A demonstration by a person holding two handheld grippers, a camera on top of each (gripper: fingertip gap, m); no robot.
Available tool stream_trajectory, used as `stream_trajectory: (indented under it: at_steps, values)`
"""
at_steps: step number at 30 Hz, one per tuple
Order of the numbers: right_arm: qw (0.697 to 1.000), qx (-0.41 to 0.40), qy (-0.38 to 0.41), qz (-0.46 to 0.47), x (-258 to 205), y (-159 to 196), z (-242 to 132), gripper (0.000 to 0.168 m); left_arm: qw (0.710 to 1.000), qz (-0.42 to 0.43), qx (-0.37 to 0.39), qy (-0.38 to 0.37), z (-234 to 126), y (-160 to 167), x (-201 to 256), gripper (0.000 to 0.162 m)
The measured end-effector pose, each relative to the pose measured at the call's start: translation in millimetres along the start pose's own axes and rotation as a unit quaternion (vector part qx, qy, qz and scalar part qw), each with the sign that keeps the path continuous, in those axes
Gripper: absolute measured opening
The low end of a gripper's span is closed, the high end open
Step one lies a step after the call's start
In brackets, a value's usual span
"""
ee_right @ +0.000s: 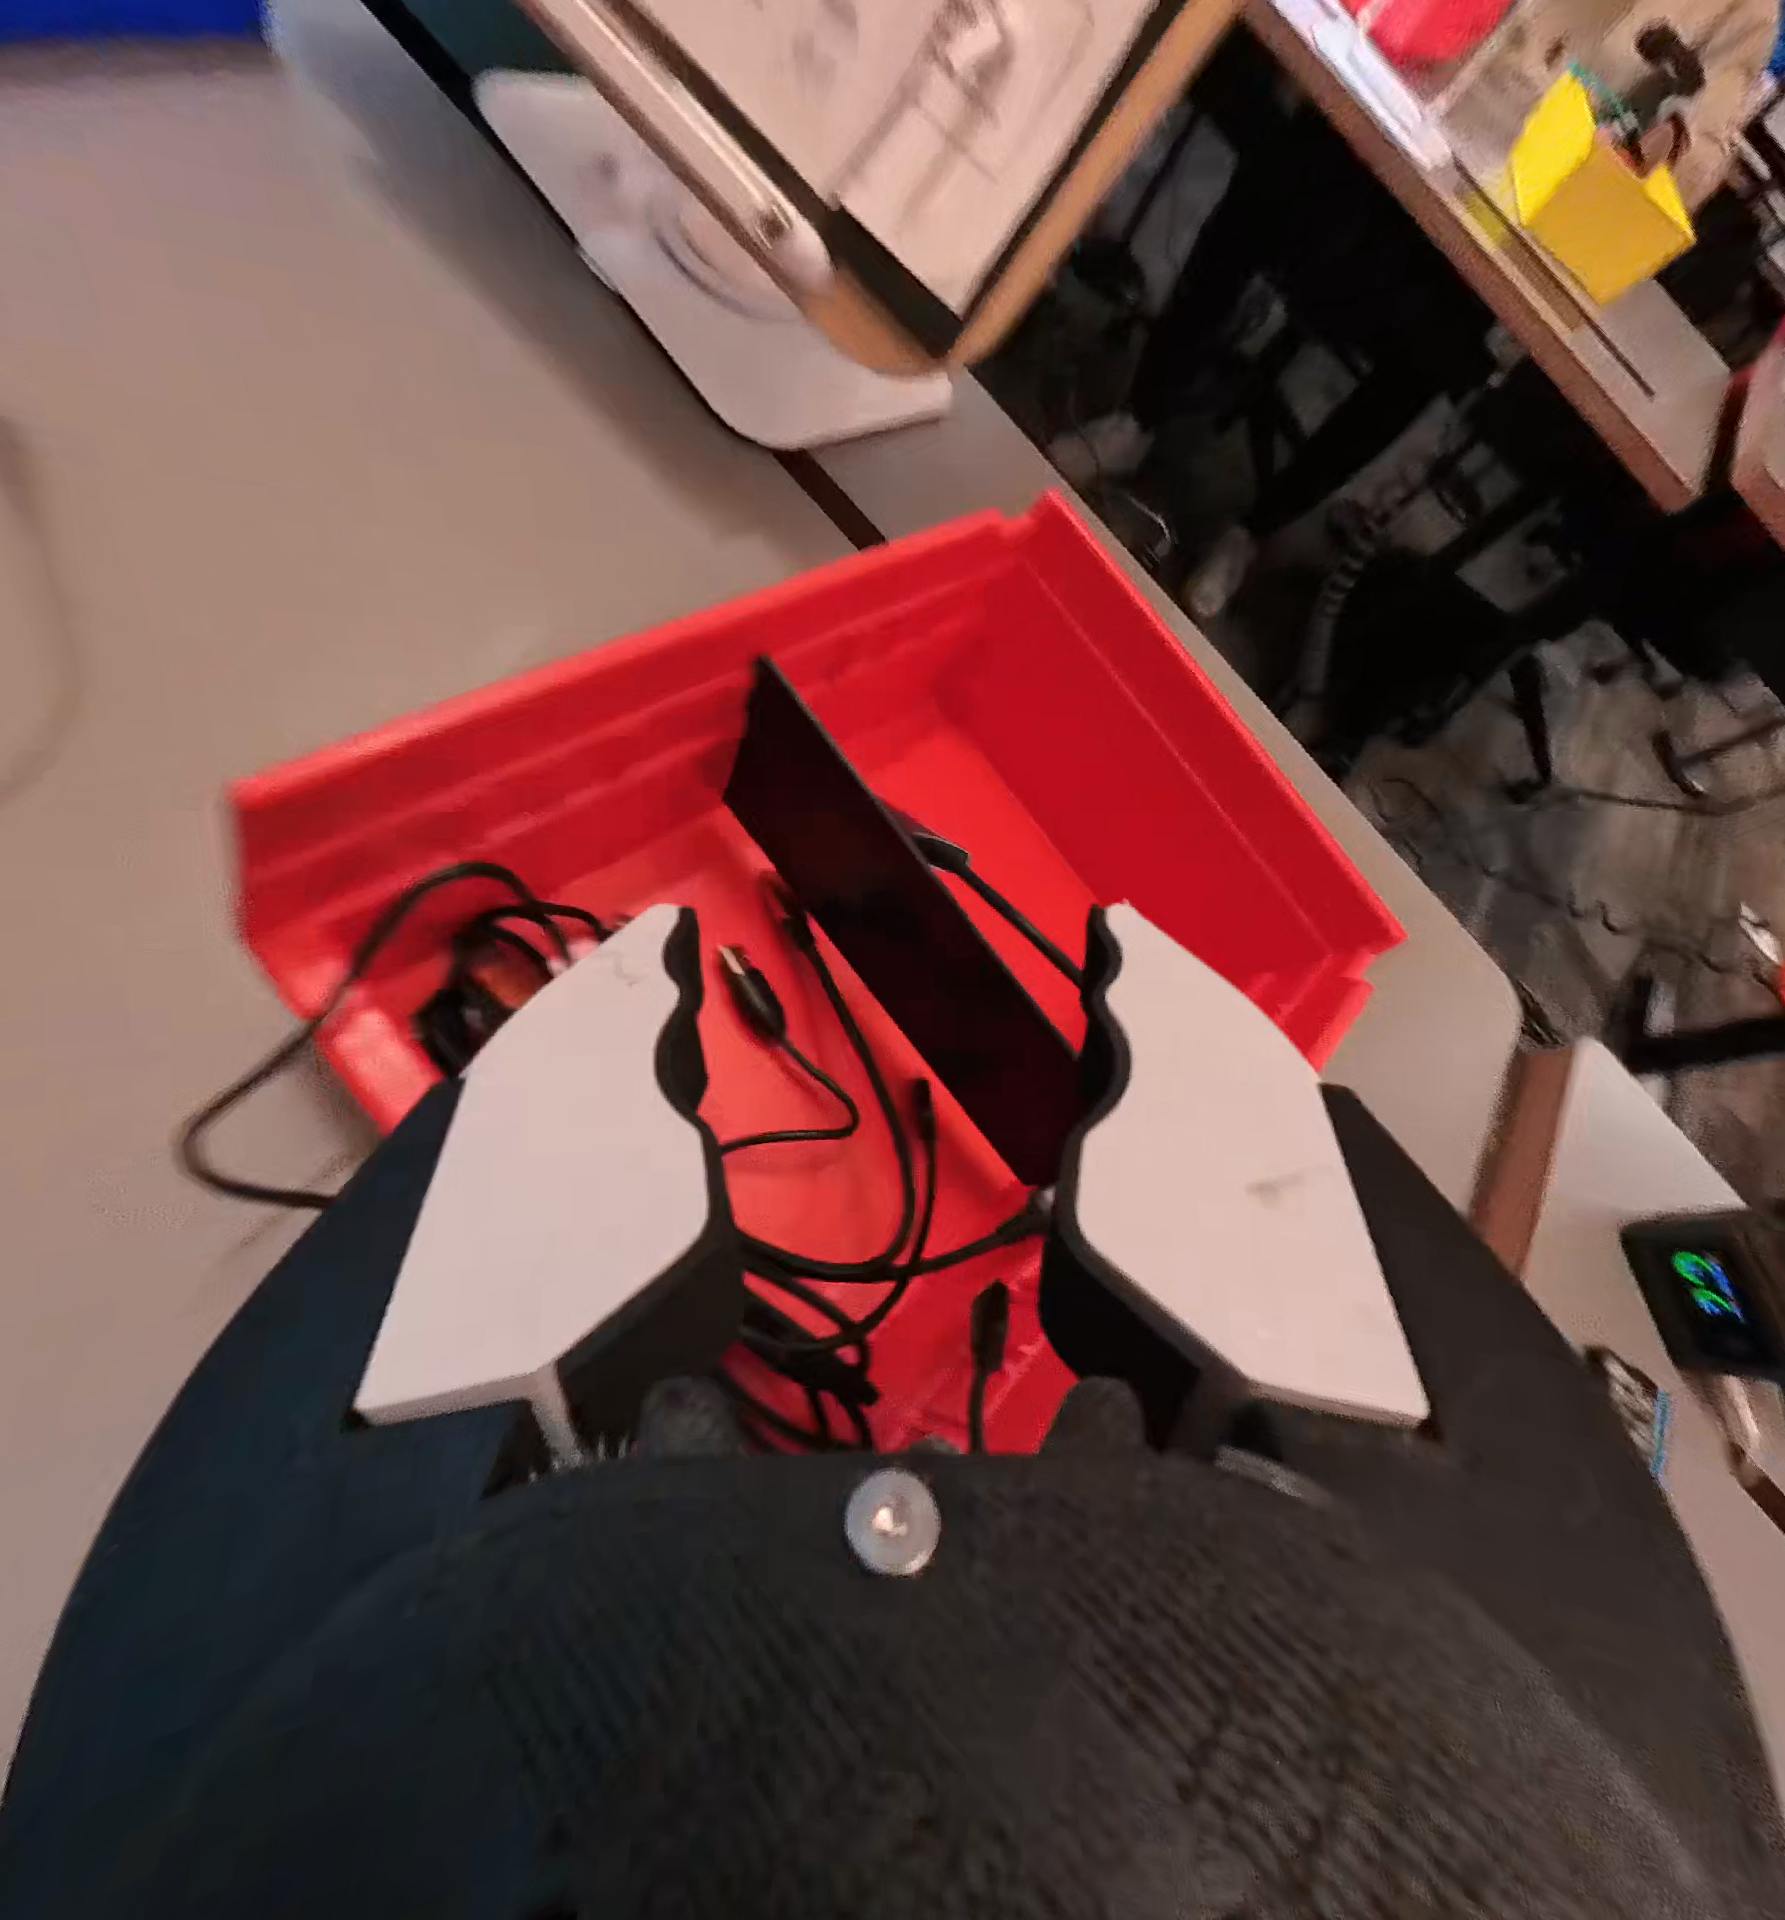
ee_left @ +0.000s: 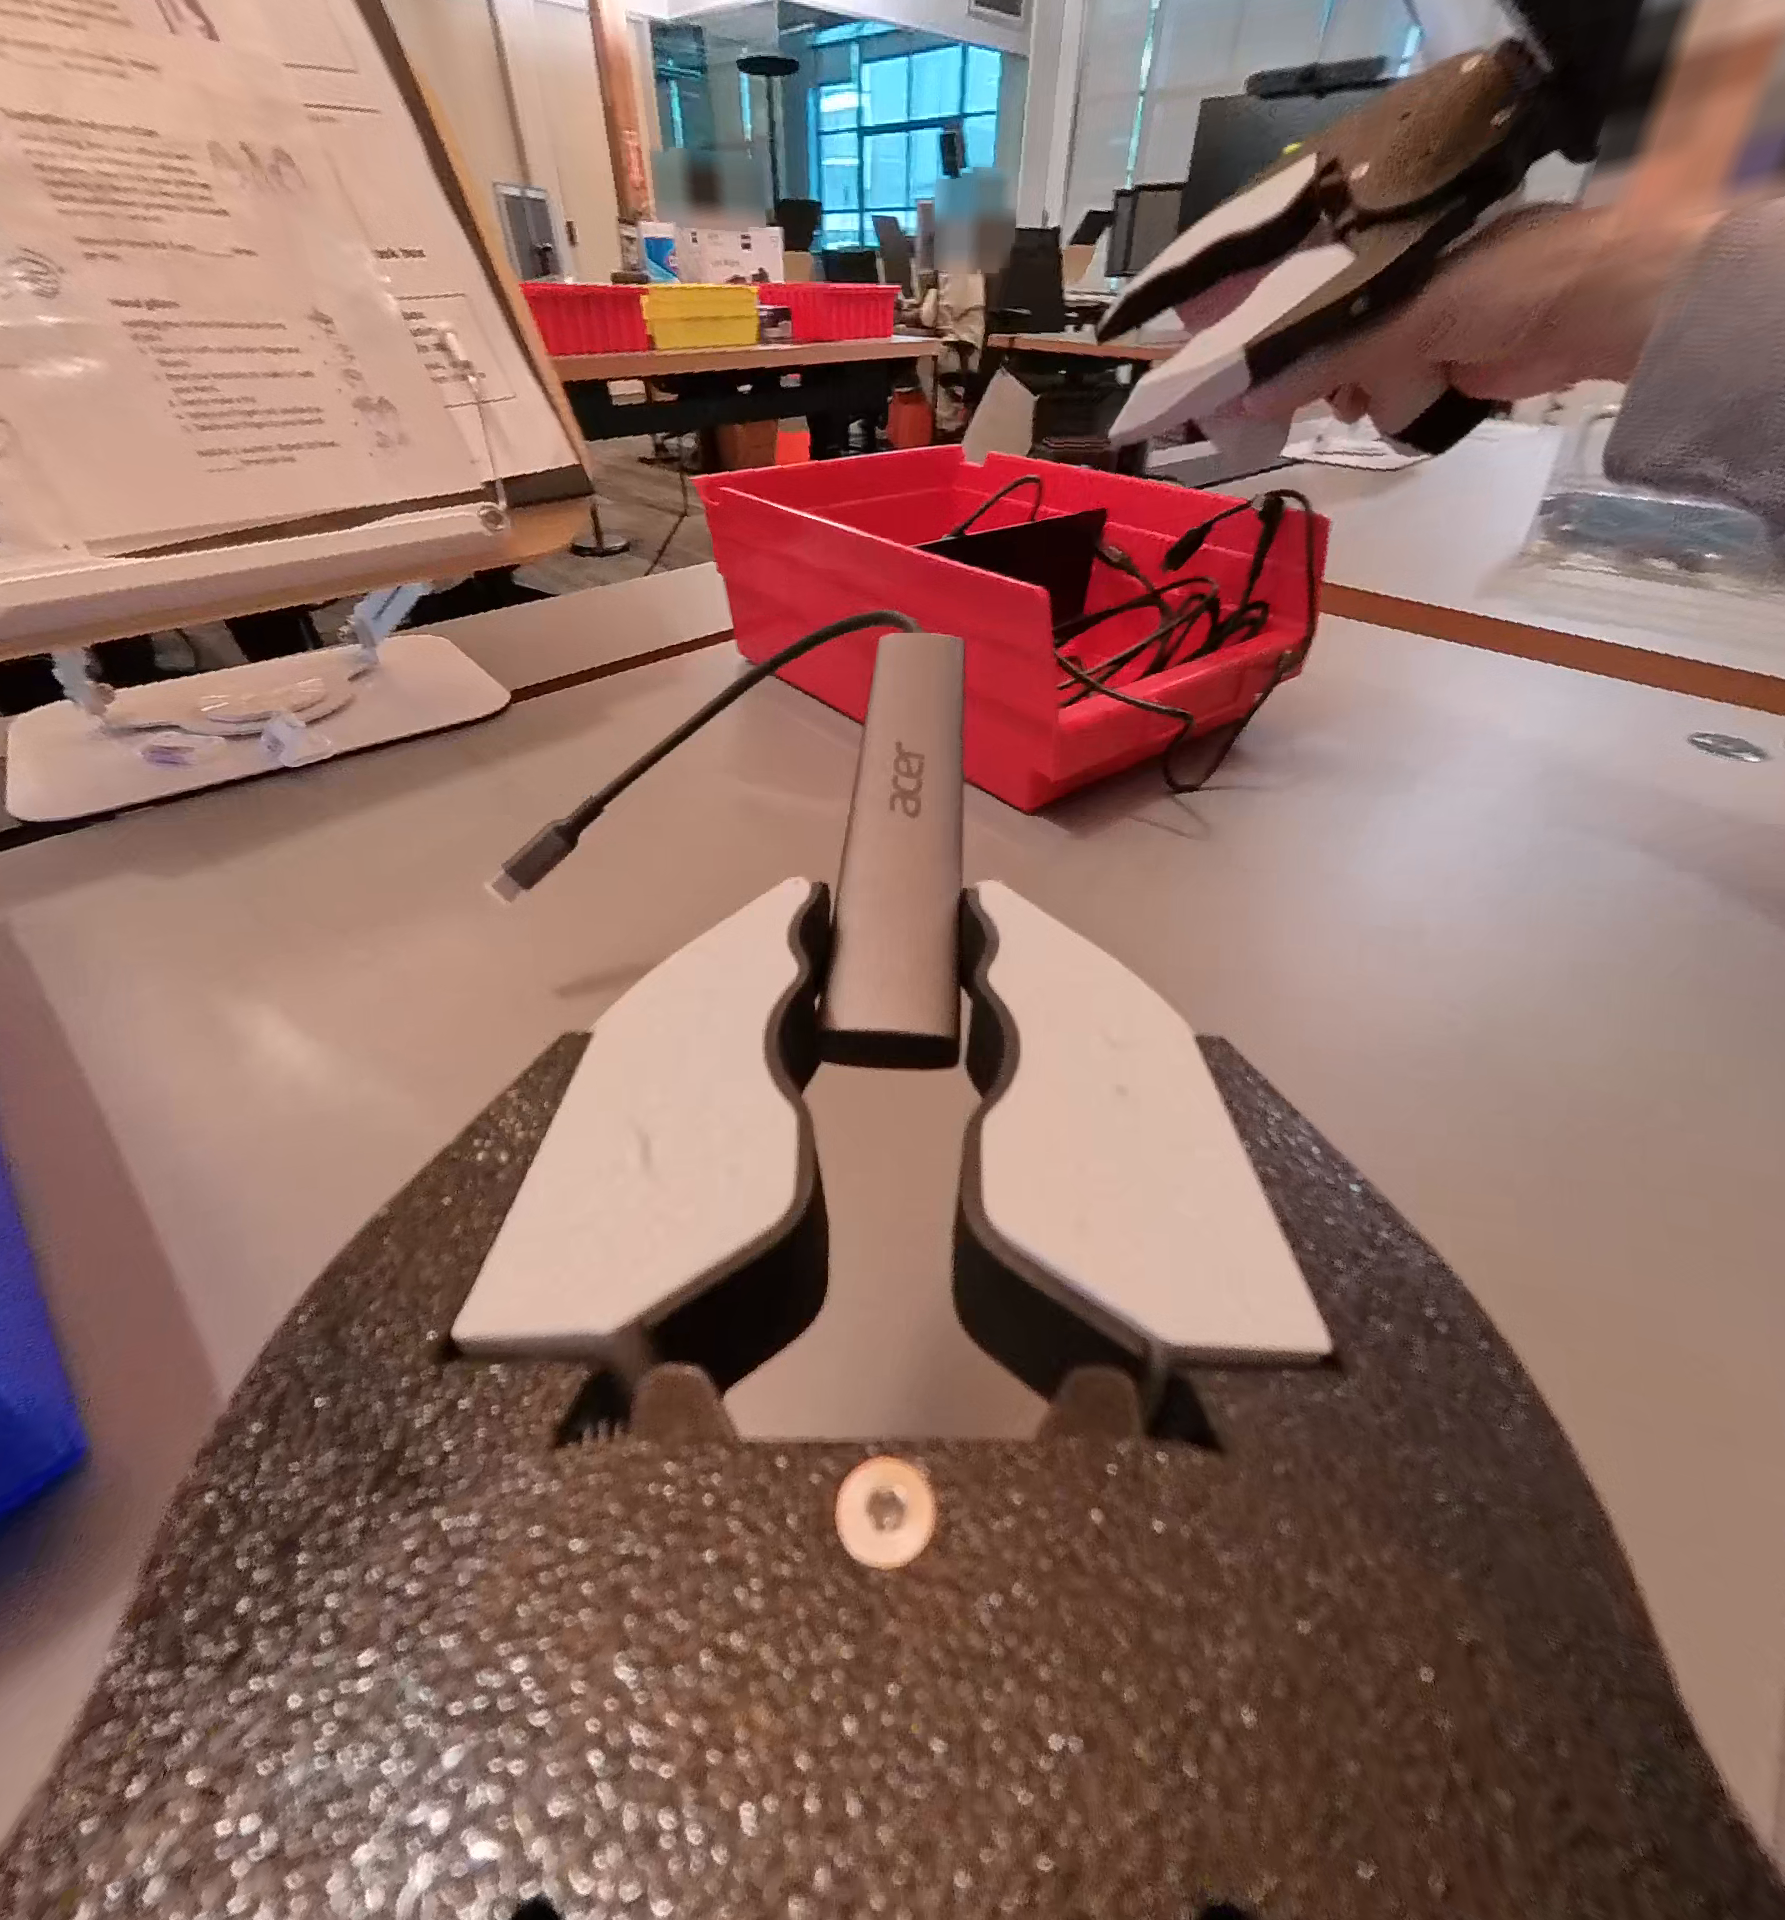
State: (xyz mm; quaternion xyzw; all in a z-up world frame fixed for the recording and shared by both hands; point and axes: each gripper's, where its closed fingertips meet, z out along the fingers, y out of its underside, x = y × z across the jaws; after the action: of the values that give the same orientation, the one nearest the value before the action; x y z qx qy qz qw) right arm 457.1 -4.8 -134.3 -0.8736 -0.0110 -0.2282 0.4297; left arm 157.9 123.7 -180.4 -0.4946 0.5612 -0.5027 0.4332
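Only left gripper (ee_left: 890, 914) grips hub (ee_left: 893, 862) — right gripper (ee_right: 893, 935) empty

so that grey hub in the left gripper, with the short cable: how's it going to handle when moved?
The grey hub looks rigid: it juts straight out past the left gripper, clamped only near one end, so it may pivot. Its smooth metallic shell could slip. The short black cable arcs free with its plug in the air; it seems semi-stiff, likely to swing and snag.
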Motion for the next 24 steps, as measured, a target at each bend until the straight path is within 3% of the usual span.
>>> stream_trajectory:
  at_steps: [2, 5, 9, 11, 17, 22, 24]
  values:
    - [0.996, 0.064, -0.059, 0.017, -29.8, -21.1, -17.5, 0.073, 1.0, 0.0, 0.001, 0.022, -0.2, 0.0, 4.0, 0.023]
    - [0.966, 0.16, -0.199, 0.033, -107.3, -53.5, -44.3, 0.068, 0.997, 0.009, 0.012, 0.082, -3.1, -4.1, 16.7, 0.023]
    - [0.923, 0.234, -0.303, -0.032, -211.0, -81.2, -77.9, 0.07, 0.978, 0.037, 0.032, 0.2, -16.6, -9.0, 43.3, 0.023]
    - [0.915, 0.224, -0.328, -0.065, -245.5, -83.0, -85.0, 0.069, 0.965, 0.051, 0.045, 0.252, -26.0, -10.3, 54.9, 0.023]
    - [0.896, 0.183, -0.396, -0.085, -290.5, -70.7, -96.1, 0.054, 0.936, 0.067, 0.072, 0.337, -44.6, -7.8, 70.0, 0.023]
    - [0.885, 0.201, -0.414, -0.07, -303.4, -73.5, -104.3, 0.041, 0.927, 0.069, 0.083, 0.359, -49.5, -7.6, 75.9, 0.023]
    - [0.88, 0.196, -0.426, -0.071, -311.2, -72.6, -105.1, 0.028, 0.927, 0.072, 0.087, 0.358, -48.4, -8.4, 79.0, 0.023]
